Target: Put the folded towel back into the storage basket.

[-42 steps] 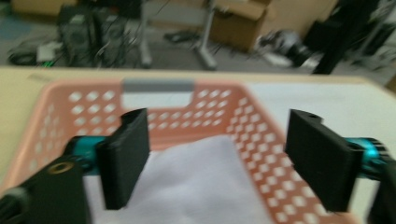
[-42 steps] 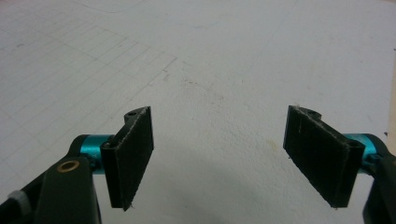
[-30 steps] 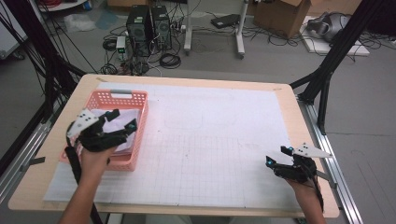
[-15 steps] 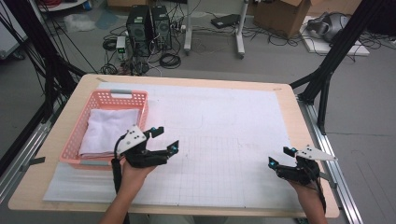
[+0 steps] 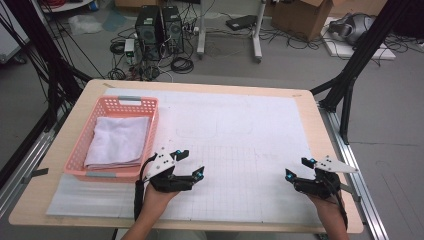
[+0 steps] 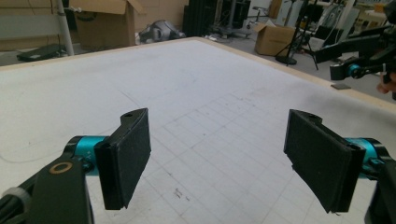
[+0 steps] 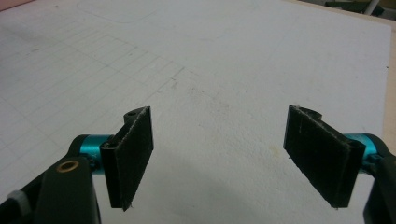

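High view of a table (image 5: 60,150) under a white gridded sheet (image 5: 240,130). Left gripper (image 5: 192,165) just beside the near right corner of a pink basket (image 5: 77,150) — jaws spread wide, nothing between them. Folded white cloth (image 5: 120,141) lying flat inside the basket, along the table's left edge. Right gripper (image 5: 298,169) near the table's near right corner — jaws likewise released, empty, low over the sheet.

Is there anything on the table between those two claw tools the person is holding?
No. In the high view, just bare white gridded mat lies between the left gripper and the right gripper.
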Demonstrator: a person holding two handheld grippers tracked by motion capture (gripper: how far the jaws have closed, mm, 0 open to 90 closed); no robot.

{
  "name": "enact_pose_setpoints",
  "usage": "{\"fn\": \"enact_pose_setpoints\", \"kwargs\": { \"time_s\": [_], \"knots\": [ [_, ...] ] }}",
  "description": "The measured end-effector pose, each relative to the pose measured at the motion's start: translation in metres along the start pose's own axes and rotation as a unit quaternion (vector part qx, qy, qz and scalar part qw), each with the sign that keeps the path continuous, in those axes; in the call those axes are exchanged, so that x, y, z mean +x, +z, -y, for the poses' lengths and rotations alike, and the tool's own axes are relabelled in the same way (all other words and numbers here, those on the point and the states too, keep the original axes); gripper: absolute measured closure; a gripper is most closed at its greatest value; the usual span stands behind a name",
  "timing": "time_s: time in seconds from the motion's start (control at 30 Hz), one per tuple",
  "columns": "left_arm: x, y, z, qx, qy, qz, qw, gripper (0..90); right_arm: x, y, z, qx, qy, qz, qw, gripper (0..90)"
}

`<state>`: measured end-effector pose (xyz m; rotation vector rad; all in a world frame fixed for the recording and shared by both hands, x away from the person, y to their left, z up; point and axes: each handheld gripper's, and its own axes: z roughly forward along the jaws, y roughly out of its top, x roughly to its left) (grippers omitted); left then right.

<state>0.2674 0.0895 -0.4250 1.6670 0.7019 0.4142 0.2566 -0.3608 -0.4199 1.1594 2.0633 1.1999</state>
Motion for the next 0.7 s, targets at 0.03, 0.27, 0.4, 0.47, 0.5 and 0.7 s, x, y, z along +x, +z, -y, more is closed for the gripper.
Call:
{"fn": "enact_pose_setpoints", "kwargs": {
  "time_s": [0.03,0.27,0.4,0.47,0.5,0.7],
  "knots": [
    [0.0003,0.0003,0.0002,-0.001,-0.001,0.001,1.0000,23.2,-0.0001,0.0002,-0.0001,0.000,0.000,0.000,1.0000,23.0],
    [0.0024,0.0032,0.0012,0.007,-0.002,0.005,1.0000,23.2,-0.0013,-0.0003,0.0007,-0.002,0.000,0.001,1.0000,23.0],
    [0.0030,0.0048,0.0020,0.011,-0.005,0.005,0.9999,23.2,-0.0011,0.0002,0.0013,0.000,0.000,0.001,1.0000,23.0],
    [0.0030,0.0054,0.0023,0.012,-0.004,0.006,0.9999,23.2,-0.0004,-0.0003,0.0013,0.000,0.002,0.001,1.0000,23.0],
    [0.0030,0.0055,0.0023,0.013,-0.004,0.007,0.9999,23.2,-0.0005,-0.0003,0.0015,0.000,0.002,0.001,1.0000,23.0],
    [0.0020,0.0062,0.0027,0.014,-0.004,0.007,0.9999,23.2,-0.0007,-0.0003,0.0018,0.001,0.002,0.001,1.0000,23.0]
  ]
}}
